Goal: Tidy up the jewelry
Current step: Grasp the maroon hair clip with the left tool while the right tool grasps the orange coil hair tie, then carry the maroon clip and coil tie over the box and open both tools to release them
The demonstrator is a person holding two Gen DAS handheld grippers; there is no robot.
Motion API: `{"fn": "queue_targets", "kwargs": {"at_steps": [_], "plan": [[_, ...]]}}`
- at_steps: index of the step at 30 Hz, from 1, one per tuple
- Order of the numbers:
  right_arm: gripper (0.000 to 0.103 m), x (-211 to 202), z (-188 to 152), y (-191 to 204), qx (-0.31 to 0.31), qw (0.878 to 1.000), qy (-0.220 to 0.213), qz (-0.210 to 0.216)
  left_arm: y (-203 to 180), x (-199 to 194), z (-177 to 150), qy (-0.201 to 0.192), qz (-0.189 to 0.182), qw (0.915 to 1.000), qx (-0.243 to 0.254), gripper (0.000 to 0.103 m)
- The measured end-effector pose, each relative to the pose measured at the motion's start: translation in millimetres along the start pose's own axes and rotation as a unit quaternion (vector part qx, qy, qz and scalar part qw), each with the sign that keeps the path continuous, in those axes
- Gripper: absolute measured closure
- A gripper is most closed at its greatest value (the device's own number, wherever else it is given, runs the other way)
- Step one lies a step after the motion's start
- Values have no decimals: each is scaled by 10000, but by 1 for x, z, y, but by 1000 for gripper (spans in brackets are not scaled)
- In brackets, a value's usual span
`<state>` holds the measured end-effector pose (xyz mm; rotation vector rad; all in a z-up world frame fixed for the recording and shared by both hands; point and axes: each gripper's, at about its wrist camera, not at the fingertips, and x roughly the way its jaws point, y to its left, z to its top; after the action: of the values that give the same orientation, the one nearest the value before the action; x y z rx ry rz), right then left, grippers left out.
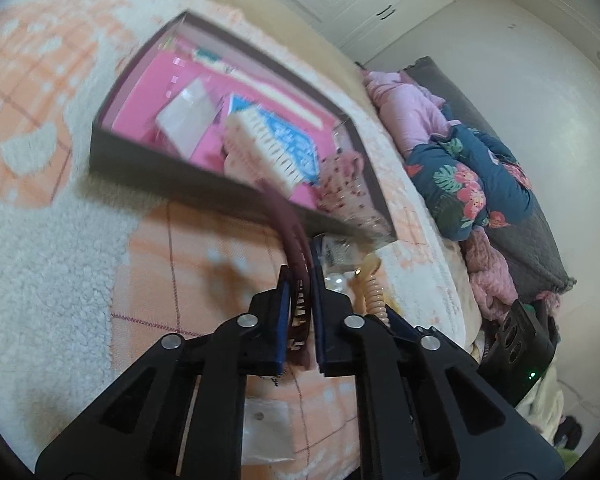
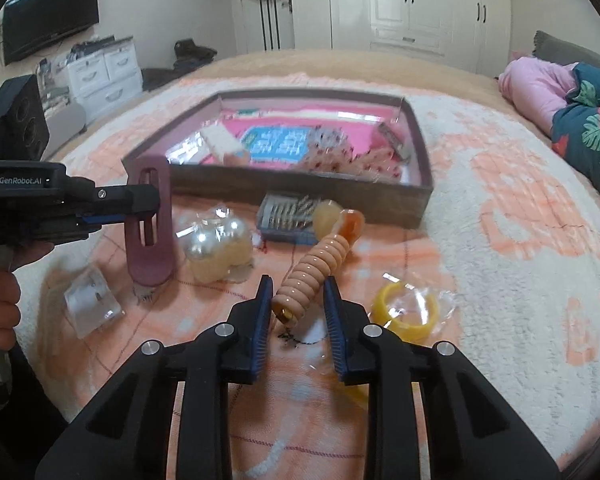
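Clamping the maroon hair clip in the left gripper above the blanket, we carry it toward the tray while the right gripper, jaws apart, straddles the coiled hair tie.

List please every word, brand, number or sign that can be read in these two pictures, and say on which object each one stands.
"GenRobot.AI": white letters on the black body of the left gripper, seen in the right wrist view.
Blue card in the box: it has printing, but too blurred to read.
Small blue packet in front of the box: any printing on it is too blurred to read.
Left wrist view: no readable text.
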<state>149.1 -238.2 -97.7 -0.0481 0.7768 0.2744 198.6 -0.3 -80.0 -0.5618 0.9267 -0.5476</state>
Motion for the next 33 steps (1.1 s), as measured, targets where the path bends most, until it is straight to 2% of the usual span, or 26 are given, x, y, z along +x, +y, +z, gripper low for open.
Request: {"fn": "queue_targets", "kwargs": {"at_steps": [1,10,19,33], "plan": [[83,-4,0,0,-12,10000,-79,-14,-3,-4,1,-72,23,9999,69,98],[86,-19,5,-1,-119,9988,-459,-107,-11,-29,4,-534,303,9968,508,98],[86,-37,16,-1,-162,9949,-993,-106,-25,-51,6,-1013,758,9862,1065,98],[86,-44,40,15,-450,9895,-1361,204,-20,-64,29,-1380,972,9800,1050,98]]}}
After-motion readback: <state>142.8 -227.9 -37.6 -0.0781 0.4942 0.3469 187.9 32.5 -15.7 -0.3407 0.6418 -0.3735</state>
